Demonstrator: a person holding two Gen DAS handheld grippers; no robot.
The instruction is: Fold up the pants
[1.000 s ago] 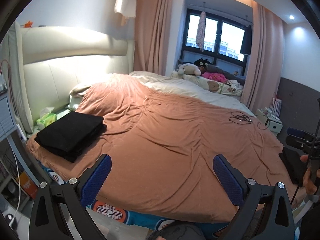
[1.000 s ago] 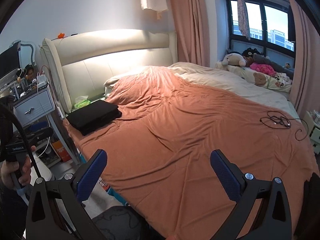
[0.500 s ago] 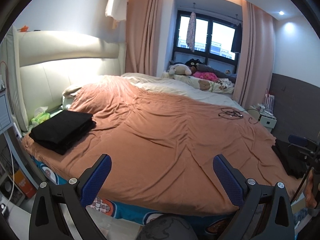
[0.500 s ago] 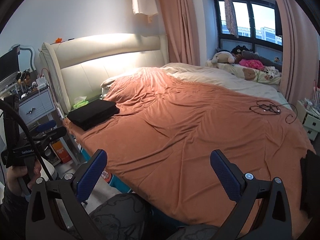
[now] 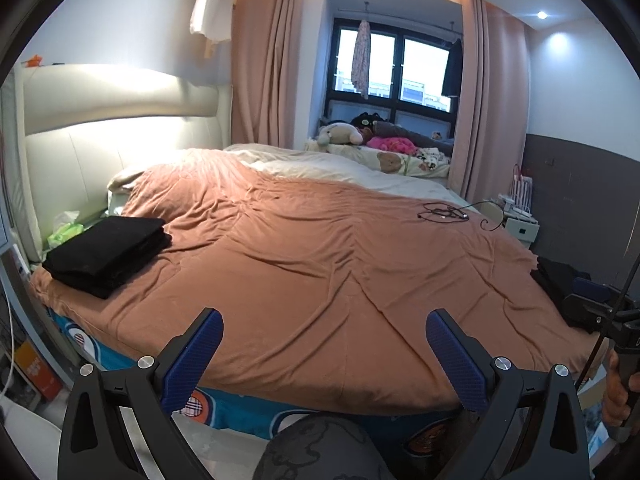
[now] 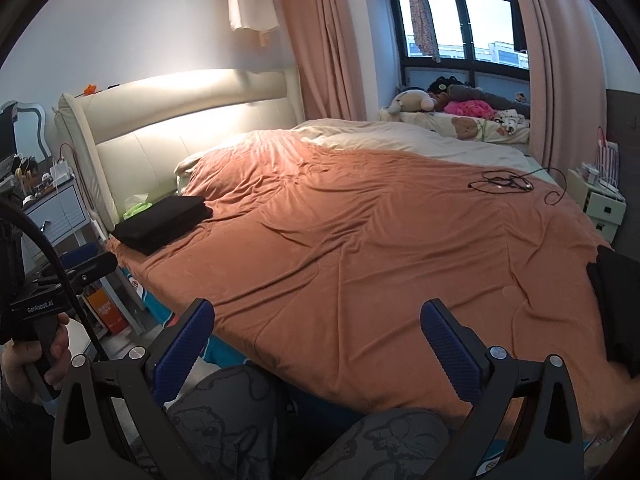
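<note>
The orange bedspread [image 5: 320, 280] lies bare across its broad middle and near edge, giving both wide-open grippers free passage there. At the head-end corner a folded black stack [image 5: 106, 254] sits beside a green tissue pack [image 5: 64, 232], close under the headboard [image 6: 180, 120]. A tangled black cable [image 5: 442, 213] lies toward the far foot-side edge. A dark garment [image 6: 616, 304], perhaps more pants, hangs over the foot-end corner. Soft toys [image 6: 448, 104] crowd the window side, well apart from the near edge

A home bedroom: made bed [image 5: 320, 272], curtains [image 5: 264, 60], stuffed toys [image 5: 340, 134].
</note>
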